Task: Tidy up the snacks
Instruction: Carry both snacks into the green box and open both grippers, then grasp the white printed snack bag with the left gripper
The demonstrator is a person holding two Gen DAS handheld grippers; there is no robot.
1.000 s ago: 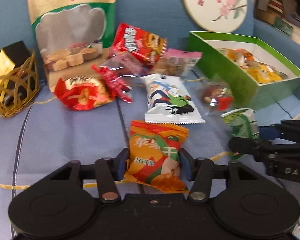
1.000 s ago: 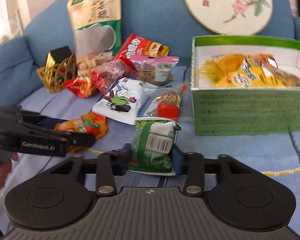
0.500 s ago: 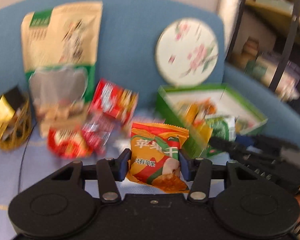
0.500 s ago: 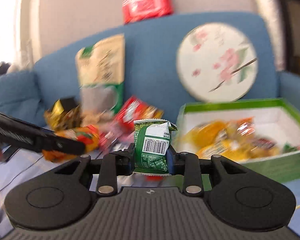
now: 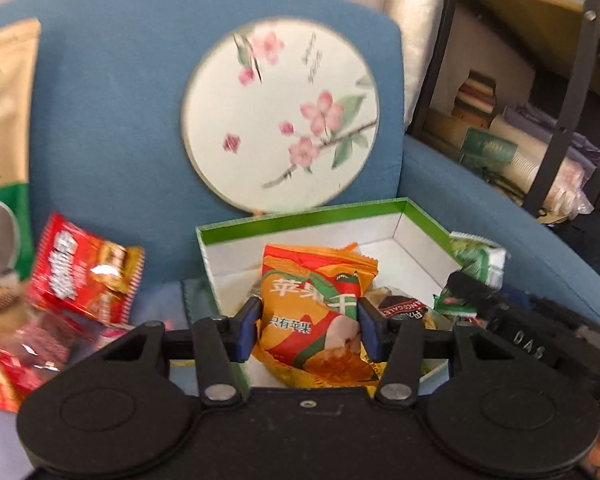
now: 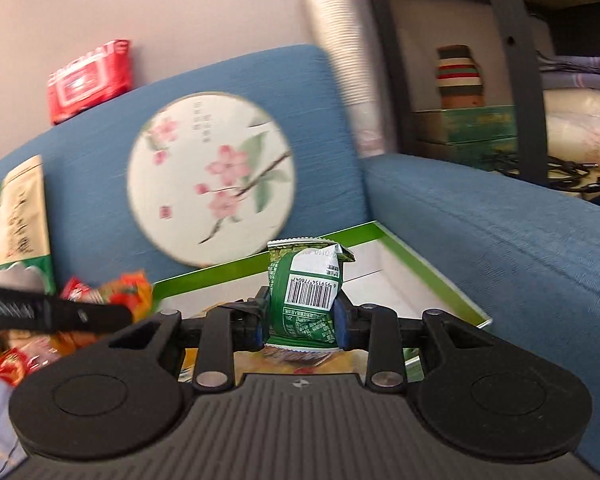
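My left gripper [image 5: 307,330] is shut on an orange snack packet [image 5: 314,312] with green and red print, held in the air over the near part of the green box [image 5: 300,216]. My right gripper [image 6: 302,322] is shut on a small green packet [image 6: 306,292] with a white barcode label, raised in front of the same green box [image 6: 424,276]. In the left wrist view the right gripper [image 5: 474,290] and its green packet [image 5: 478,260] hang at the box's right wall. Several wrapped snacks [image 5: 404,306] lie in the box, mostly hidden behind the orange packet.
Loose packets lie left of the box on the blue sofa seat, among them a red one [image 5: 80,276]. A tall tan and green bag [image 5: 4,140] and a round flowered fan [image 5: 280,120] lean on the backrest. A sofa armrest [image 6: 500,240] and dark shelves [image 5: 540,100] stand at the right.
Both grippers have lifted their packets off the seat and carried them right, up to the green box. The left view now looks into the box from above its near edge.
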